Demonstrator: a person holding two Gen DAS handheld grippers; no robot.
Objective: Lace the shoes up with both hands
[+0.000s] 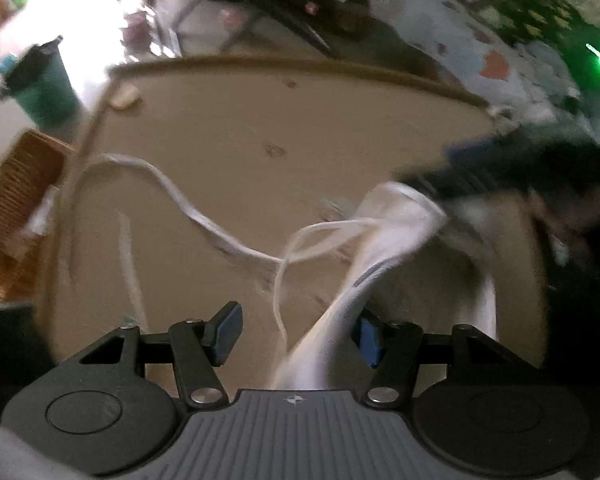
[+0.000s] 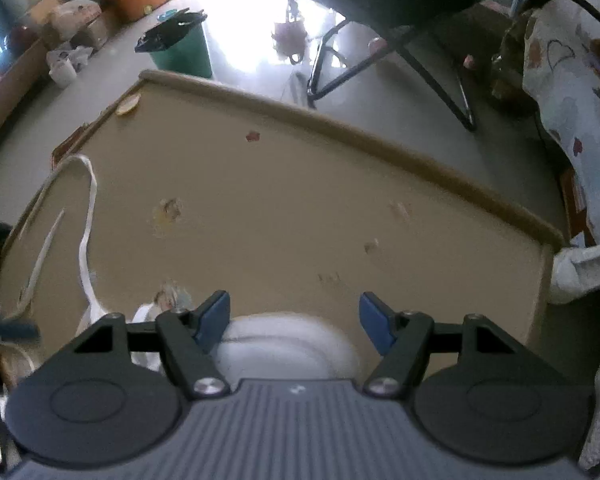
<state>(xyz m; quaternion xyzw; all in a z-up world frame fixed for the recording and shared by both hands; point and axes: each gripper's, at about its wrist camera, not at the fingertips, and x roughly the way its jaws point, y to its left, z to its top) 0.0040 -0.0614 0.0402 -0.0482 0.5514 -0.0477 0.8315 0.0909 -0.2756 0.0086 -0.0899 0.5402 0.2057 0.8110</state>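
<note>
The white shoe [image 1: 384, 236] lies on the tan bench [image 1: 240, 152], seemingly angling up-right from the half-open, empty left claw [image 1: 296, 334], nearer its right finger, while the wide-open, empty right claw [image 2: 295, 322] hovers over its rounded end, lace [image 1: 188, 204] trailing left.
</note>
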